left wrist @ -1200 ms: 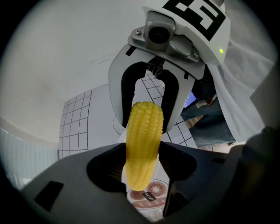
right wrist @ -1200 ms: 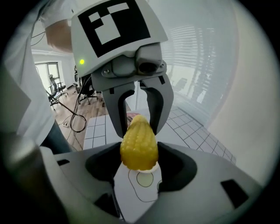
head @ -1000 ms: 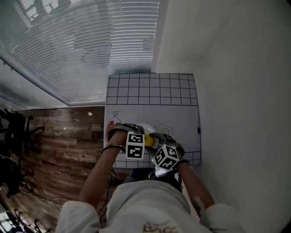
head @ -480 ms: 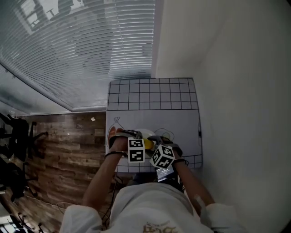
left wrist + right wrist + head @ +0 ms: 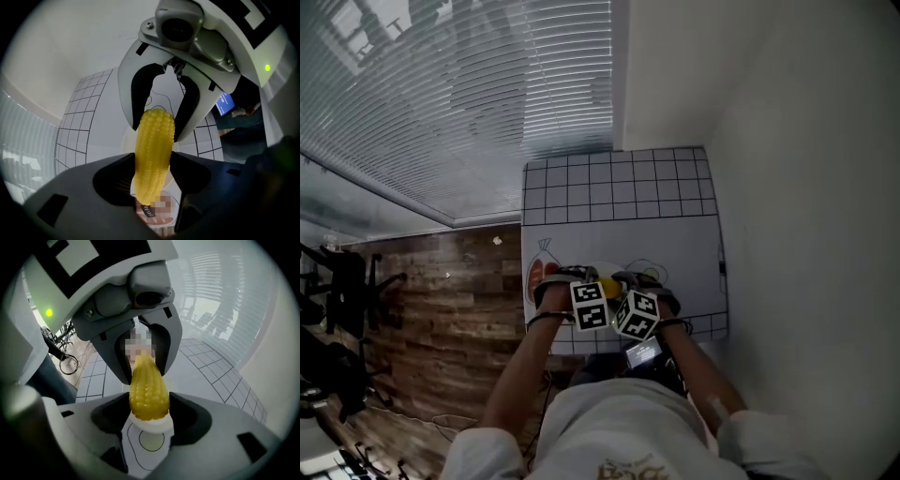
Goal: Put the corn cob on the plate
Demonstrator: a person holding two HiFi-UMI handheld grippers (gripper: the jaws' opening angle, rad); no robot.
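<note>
**Corn held at both ends, over the plate**

Nearest to us, the left gripper has its dark jaws closed on the thick end of the corn cob. The right gripper clamps the other end, so the cob hangs between the two. Right beneath it lies the white plate. We cannot tell whether the cob is touching it yet.

To do this step well, we judge that both ends should sink together and level, so the cob meets the middle of the plate. One gripper should then let go before the other, so the cob does not roll off the rim.

The left gripper view shows the cob's whole length. The right gripper view shows only its blunt end, but it also shows the plate straight below and an egg outline drawn on the mat. The head view hides the jaws behind the marker cubes. Only that view shows the work sitting at the mat's near edge, with the blinds and wooden floor beyond.
</note>
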